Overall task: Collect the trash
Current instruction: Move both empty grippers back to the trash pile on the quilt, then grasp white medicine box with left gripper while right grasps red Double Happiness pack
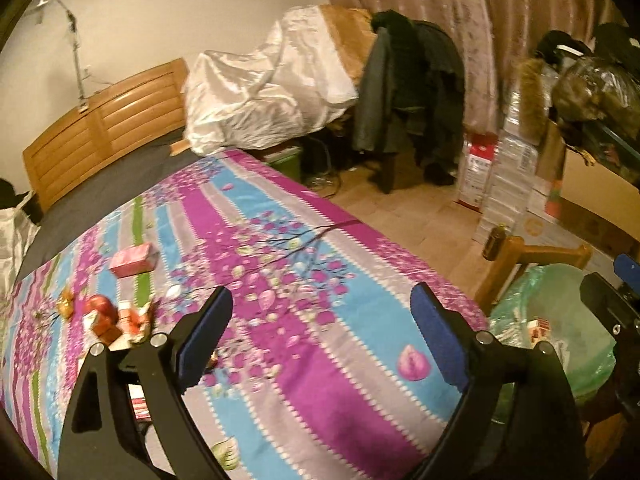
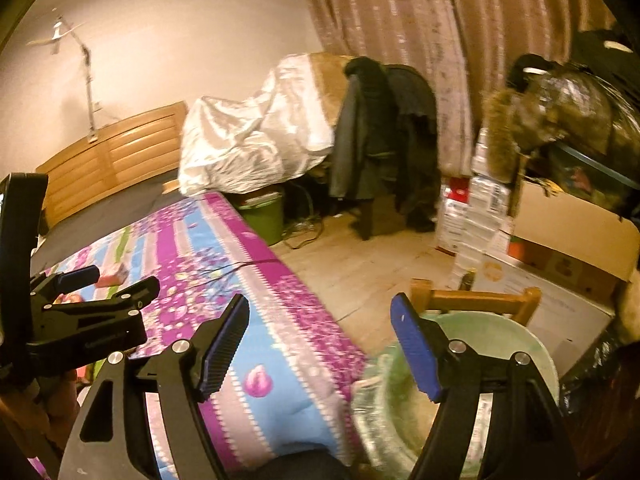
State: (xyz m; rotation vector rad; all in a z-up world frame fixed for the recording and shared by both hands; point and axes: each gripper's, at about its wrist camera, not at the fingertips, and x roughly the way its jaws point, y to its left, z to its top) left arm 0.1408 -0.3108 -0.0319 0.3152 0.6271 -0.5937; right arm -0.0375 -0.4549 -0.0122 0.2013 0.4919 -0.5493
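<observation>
No brand or writing can be read on anything; the print on the red-and-white pack (image 1: 478,168) standing by the stacked boxes (image 1: 514,168) on the floor is too blurred.

The left tool (image 1: 322,320) is held wide over the flowered bedspread (image 1: 304,360), with nothing between its blue pads. The right tool (image 2: 320,344) is likewise spread wide and empty, one finger over the bed's edge, the other over the green-lined bin (image 2: 496,344).

The trash is seen on the bedspread in the left wrist view: a pink box (image 1: 134,260) lying alone, and nearer the left tool a cluster of red-and-white wrappers (image 1: 116,318) beside a small gold scrap (image 1: 66,304). A red-and-white piece (image 1: 540,328) is already lying inside the bin (image 1: 560,320).

The bin is set just beside the bed's edge, against a wooden chair frame (image 2: 476,300). A broad stretch of bedspread is left bare between the tools and the trash. Open wooden floor (image 2: 372,264) is seen between the bed and the boxes.
</observation>
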